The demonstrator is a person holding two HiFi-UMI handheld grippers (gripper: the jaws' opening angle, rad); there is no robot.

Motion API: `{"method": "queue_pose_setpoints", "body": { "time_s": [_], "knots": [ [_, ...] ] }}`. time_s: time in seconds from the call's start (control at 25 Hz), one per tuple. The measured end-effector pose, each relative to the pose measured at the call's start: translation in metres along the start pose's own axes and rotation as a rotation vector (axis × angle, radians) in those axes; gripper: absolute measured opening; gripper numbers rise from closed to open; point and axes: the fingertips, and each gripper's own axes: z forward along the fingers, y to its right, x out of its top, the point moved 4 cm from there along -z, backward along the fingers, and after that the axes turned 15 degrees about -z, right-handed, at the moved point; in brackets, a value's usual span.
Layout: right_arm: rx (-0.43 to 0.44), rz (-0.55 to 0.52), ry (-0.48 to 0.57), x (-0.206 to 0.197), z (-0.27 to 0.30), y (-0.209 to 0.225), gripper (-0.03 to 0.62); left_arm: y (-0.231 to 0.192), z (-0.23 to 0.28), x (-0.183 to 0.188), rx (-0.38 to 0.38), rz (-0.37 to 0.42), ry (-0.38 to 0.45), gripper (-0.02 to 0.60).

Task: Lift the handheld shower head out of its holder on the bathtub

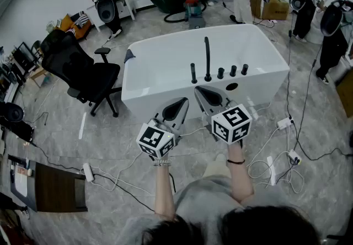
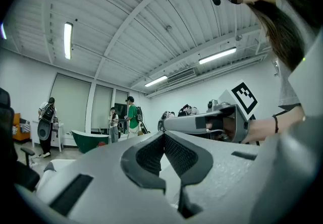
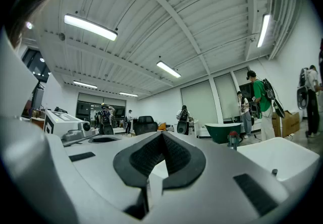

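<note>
The handheld shower head [image 1: 193, 73] stands upright in its holder on the near rim of the white bathtub [image 1: 148, 87], at the centre of the head view. Just below it, the left gripper [image 1: 182, 104] and right gripper [image 1: 199, 92] hover side by side, the jaws of each clenched together on nothing.

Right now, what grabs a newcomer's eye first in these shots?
The white bathtub fills the middle of the head view, with a row of black fittings standing on its near rim. Just in front of it, the left gripper and right gripper are held side by side, both shut and empty. A black office chair stands to the tub's left.
</note>
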Motion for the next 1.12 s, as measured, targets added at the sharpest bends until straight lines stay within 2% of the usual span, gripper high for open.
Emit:
{"method": "queue_pose_setpoints", "body": {
  "time_s": [0.44, 0.76, 0.96, 1.12],
  "knots": [
    [0.001, -0.023, 0.019, 0.001, 0.006, 0.022, 0.0, -0.009, 0.016, 0.011, 0.003, -0.002, 0.027, 0.005],
    [0.042, -0.032, 0.088, 0.018, 0.04, 0.063, 0.0, -0.032, 0.05, 0.035, 0.019, 0.03, 0.043, 0.005],
    [0.037, -0.061, 0.069, 0.019, 0.063, 0.094, 0.0, -0.045, 0.078, 0.04, 0.001, 0.028, 0.024, 0.005],
    [0.039, -0.054, 0.066, 0.018, 0.073, 0.117, 0.0, -0.059, 0.093, 0.041, 0.032, 0.007, 0.037, 0.005]
  ]
}}
